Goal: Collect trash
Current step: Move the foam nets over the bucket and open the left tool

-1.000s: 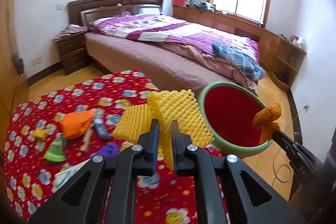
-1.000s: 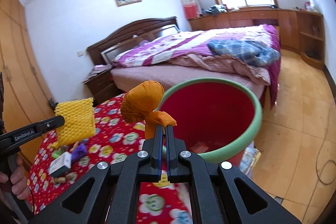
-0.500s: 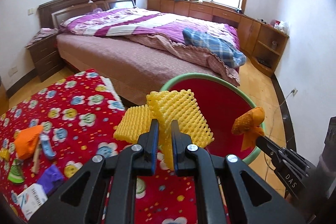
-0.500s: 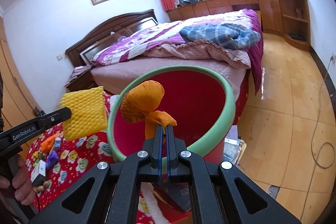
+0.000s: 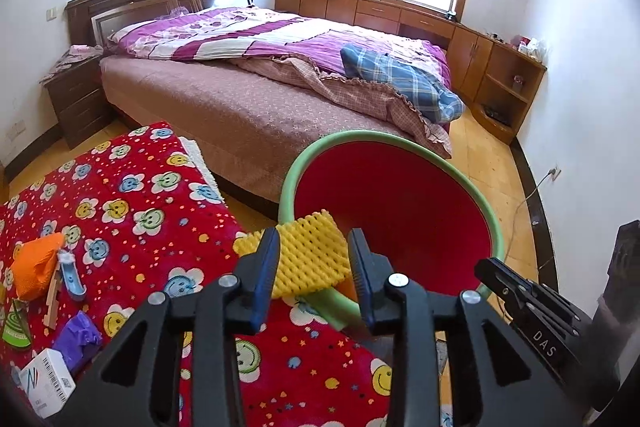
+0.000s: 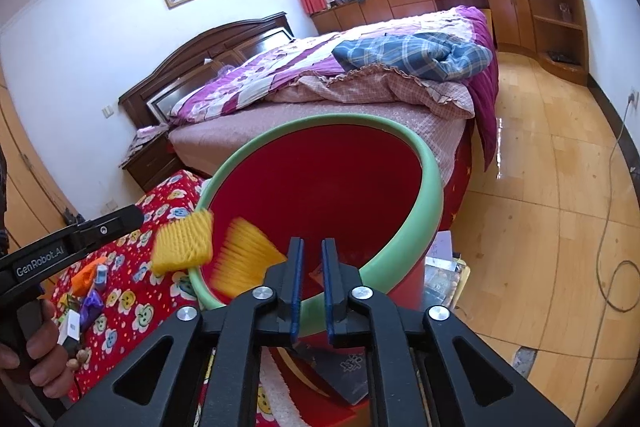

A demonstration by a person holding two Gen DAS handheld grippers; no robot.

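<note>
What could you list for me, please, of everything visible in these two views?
Foam net: one, yellow, falling between the open left claw's fingers at the bin rim.
Orange wrapper: one, blurred, dropping inside the bin.
Bin: one, red with green rim, beside the table.
Table: one, red flowered cloth.
Trash left on table: several pieces, orange, purple, white, green.
Bed: one, purple quilt.
Left claw: open.
Right claw: open, empty.

Two fisheye wrist views look forward along black claws, close above a red bin with a green rim (image 5: 494,223). Left view approaches from the flowered red surface (image 5: 132,203) side; both share the bin (image 6: 434,201) and bed beyond it.
</note>
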